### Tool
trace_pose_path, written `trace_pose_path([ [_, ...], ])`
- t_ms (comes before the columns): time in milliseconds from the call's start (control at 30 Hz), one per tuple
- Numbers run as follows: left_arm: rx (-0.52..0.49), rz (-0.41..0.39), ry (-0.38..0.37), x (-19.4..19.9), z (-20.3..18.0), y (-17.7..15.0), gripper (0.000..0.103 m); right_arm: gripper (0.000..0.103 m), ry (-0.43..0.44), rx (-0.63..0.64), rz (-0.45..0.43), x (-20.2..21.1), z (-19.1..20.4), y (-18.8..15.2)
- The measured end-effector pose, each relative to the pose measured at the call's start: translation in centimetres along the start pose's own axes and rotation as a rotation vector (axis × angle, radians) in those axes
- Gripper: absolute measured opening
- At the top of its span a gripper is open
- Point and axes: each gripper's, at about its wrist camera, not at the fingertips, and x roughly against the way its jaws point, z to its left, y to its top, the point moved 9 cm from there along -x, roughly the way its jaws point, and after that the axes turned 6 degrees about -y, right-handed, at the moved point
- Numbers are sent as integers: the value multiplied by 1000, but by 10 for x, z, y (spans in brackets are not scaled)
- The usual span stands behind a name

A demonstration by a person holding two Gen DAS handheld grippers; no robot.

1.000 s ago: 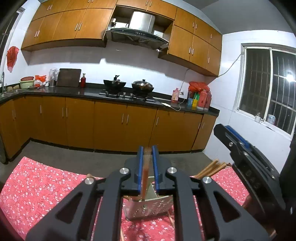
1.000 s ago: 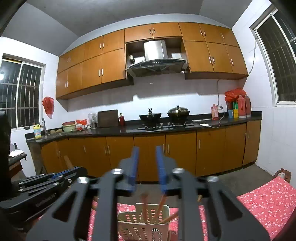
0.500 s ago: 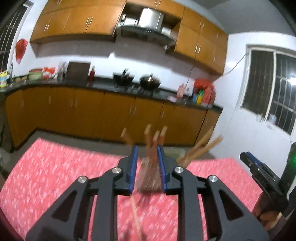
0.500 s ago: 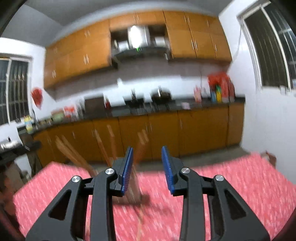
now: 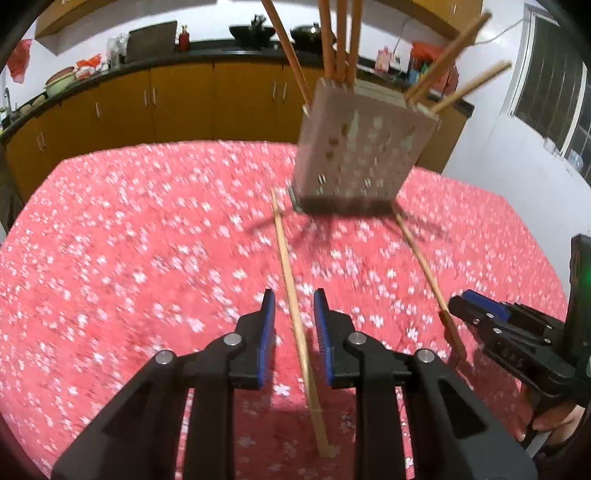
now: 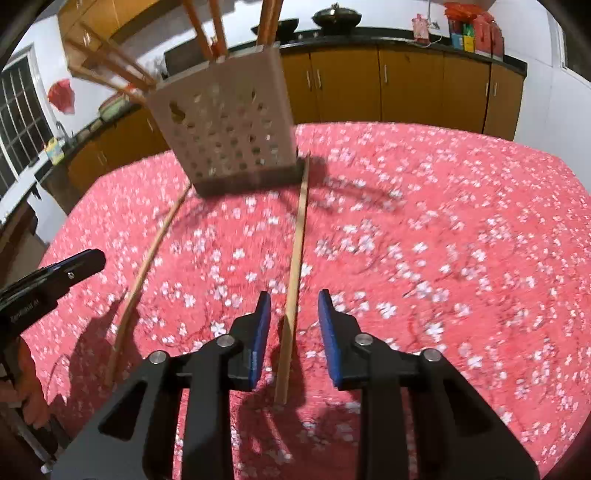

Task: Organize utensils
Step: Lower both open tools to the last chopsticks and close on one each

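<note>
Chopsticks thin, stiff, light, slippery; I grab near thick end. Left hand-held gripper spread astride one; right hand-held gripper closing, not yet touching another.

A red tablecloth dotted with white blossoms spreads across the table, and behind it runs a line of orange-brown base cabinets under a black countertop. Two dark pots sit on the stove, a red plastic bag hangs on the white wall, and coloured bottles crowd the counter's end. A barred window shows dark outside.
</note>
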Motion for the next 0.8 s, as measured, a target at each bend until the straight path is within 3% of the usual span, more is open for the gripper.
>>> trace_pose_path([
  [400, 4, 86, 43, -27, -3, -27, 23, 20, -60, 50, -17, -10, 1, -11],
  [467, -15, 77, 59, -28, -5, -29, 22, 15, -70, 52, -21, -10, 1, -11],
  [533, -30, 68, 86, -28, -5, -30, 18, 8, -74, 36, -18, -12, -3, -10],
  [600, -31, 66, 95, -28, -2, -29, 9, 8, -72, 25, -17, -13, -6, -9],
  [800, -3, 76, 118, -30, 26, -15, 8, 8, -125, -14, -23, -13, -34, 0],
])
